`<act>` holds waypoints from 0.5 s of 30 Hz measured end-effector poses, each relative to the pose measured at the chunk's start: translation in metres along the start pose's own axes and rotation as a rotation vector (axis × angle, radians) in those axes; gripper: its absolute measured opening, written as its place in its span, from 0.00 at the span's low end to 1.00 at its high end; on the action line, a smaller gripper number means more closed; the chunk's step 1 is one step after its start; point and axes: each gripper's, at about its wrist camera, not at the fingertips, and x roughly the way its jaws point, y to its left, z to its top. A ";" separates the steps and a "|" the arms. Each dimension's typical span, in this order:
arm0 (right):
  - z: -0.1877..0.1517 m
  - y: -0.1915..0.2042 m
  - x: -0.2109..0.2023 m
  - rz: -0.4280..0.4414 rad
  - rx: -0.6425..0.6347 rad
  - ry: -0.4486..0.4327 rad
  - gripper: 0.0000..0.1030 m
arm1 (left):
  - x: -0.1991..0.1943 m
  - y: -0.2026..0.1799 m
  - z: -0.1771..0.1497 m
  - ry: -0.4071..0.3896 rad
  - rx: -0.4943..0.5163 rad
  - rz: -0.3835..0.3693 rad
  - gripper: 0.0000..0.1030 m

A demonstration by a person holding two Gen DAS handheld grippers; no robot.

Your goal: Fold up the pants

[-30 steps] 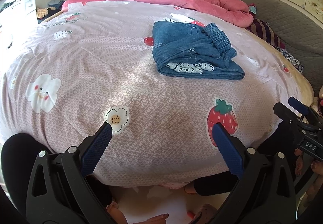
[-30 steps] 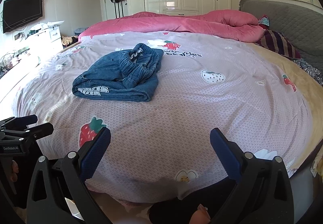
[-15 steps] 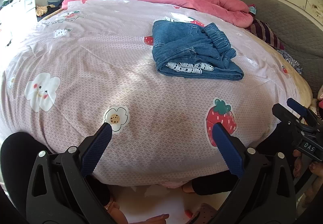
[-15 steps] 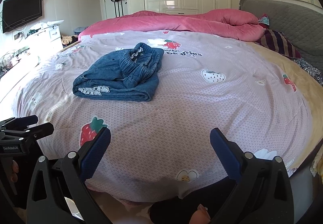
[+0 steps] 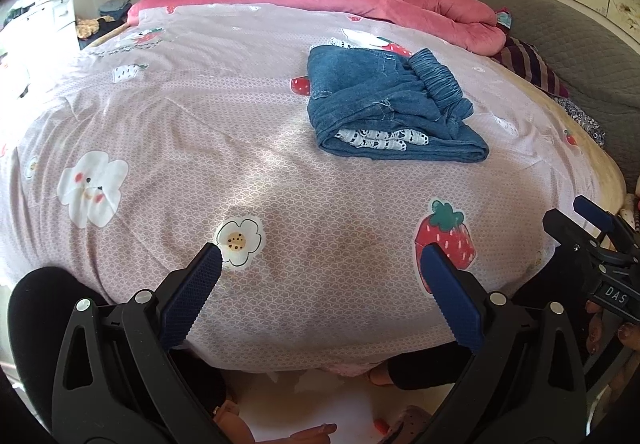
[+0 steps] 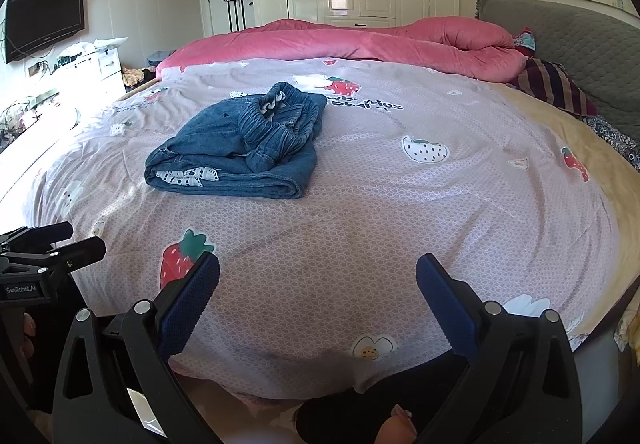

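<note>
Blue denim pants (image 5: 384,104) lie folded in a compact bundle on the bed, elastic waistband on top and a white patterned lining showing at the near edge. They also show in the right wrist view (image 6: 244,144). My left gripper (image 5: 320,260) is open and empty, held off the bed's near edge, well short of the pants. My right gripper (image 6: 318,268) is open and empty too, at the same edge. Each gripper shows in the other's view: the right one (image 5: 592,240) at the far right, the left one (image 6: 44,248) at the far left.
The bed has a pink printed sheet (image 5: 200,132) with strawberries and flowers. A pink duvet (image 6: 360,40) is bunched at the far side. A striped pillow (image 6: 556,84) and grey headboard (image 6: 580,28) are on the right. White wardrobes, a TV (image 6: 44,20) and a dresser stand beyond.
Both grippers stay open and almost still at the bed's edge. The folded pants have not moved.
</note>
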 end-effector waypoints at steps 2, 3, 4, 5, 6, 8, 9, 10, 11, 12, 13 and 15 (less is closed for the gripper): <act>0.000 -0.001 0.001 0.001 0.000 0.001 0.96 | -0.001 0.001 0.000 -0.003 -0.001 0.002 0.91; 0.000 -0.001 0.000 -0.001 0.000 0.000 0.96 | -0.001 0.001 0.000 -0.003 -0.002 0.001 0.91; 0.000 -0.001 0.000 0.000 0.000 0.000 0.96 | -0.001 0.001 0.000 -0.003 -0.003 0.001 0.91; 0.000 -0.001 0.001 0.001 0.000 0.001 0.96 | -0.001 0.001 0.000 -0.003 -0.002 0.003 0.91; 0.000 -0.001 0.000 -0.001 -0.001 0.000 0.96 | -0.001 0.001 0.000 -0.003 -0.002 0.003 0.91; 0.000 -0.002 0.000 0.000 0.000 0.001 0.96 | -0.001 0.001 0.000 -0.002 -0.002 0.003 0.91; 0.000 -0.001 0.000 0.001 0.000 0.002 0.96 | -0.001 0.001 0.000 -0.002 -0.002 0.001 0.91; 0.000 -0.001 0.000 0.000 -0.001 0.003 0.96 | -0.001 0.001 0.000 -0.001 -0.001 0.000 0.91; 0.000 -0.001 0.000 0.001 -0.001 0.002 0.96 | 0.000 0.001 0.000 -0.001 -0.002 -0.002 0.91; 0.000 -0.001 0.000 0.001 0.000 0.002 0.96 | 0.000 0.001 0.000 -0.002 -0.001 -0.004 0.91; 0.000 -0.001 0.000 0.000 0.000 0.003 0.96 | 0.000 0.000 0.000 -0.002 0.000 -0.003 0.91; -0.001 -0.002 0.000 0.000 0.001 0.002 0.96 | 0.000 0.000 0.000 -0.003 0.000 -0.002 0.91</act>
